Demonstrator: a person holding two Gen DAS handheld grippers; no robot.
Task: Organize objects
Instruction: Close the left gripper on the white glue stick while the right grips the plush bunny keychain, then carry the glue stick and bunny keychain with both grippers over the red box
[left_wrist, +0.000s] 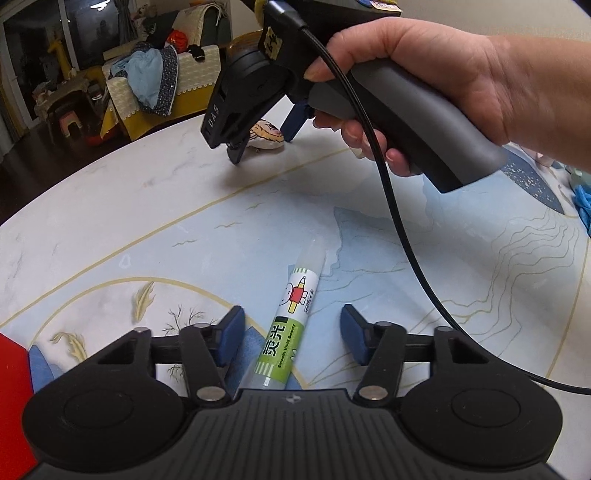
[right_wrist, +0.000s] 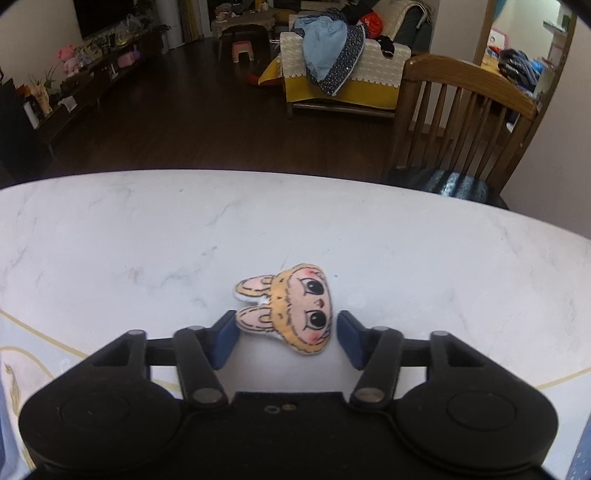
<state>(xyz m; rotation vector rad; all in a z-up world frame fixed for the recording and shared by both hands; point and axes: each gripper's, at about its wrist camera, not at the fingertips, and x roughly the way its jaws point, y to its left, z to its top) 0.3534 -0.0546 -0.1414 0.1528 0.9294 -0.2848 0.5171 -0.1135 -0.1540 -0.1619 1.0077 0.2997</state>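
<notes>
Right wrist view: plush (right_wrist: 290, 310), a flat bunny-eared face, lies low centre on the white marble table (right_wrist: 110, 240), between the right gripper (right_wrist: 282, 338) pads. Jaws apart; the left pad (right_wrist: 225, 338) sits just beside an ear, the right pad just beside the chin, contact unclear. Past the table edge, dark wood floor, a wooden chair (right_wrist: 465, 122) at upper right, a sofa (right_wrist: 343, 74) heaped with clothes at top centre, a low shelf of clutter along the upper left.

Left wrist view: glue stick (left_wrist: 291, 325), green-and-white label with a cartoon rabbit, lies low centre on a pale blue printed mat (left_wrist: 369, 240) with gold lines and feathers. It sits between the left gripper (left_wrist: 291, 338) pads, jaws apart, neither pad touching it; its near end is cut off behind the gripper body. At upper centre the right gripper (left_wrist: 258, 140) points down at the plush (left_wrist: 266, 134), mostly hidden between its fingers. A hand (left_wrist: 424, 85) grips its grey handle, a black cable (left_wrist: 399, 221) trailing to the right edge. Red shape at lower left and blue thing at right edge are cut off, not identifiable.
</notes>
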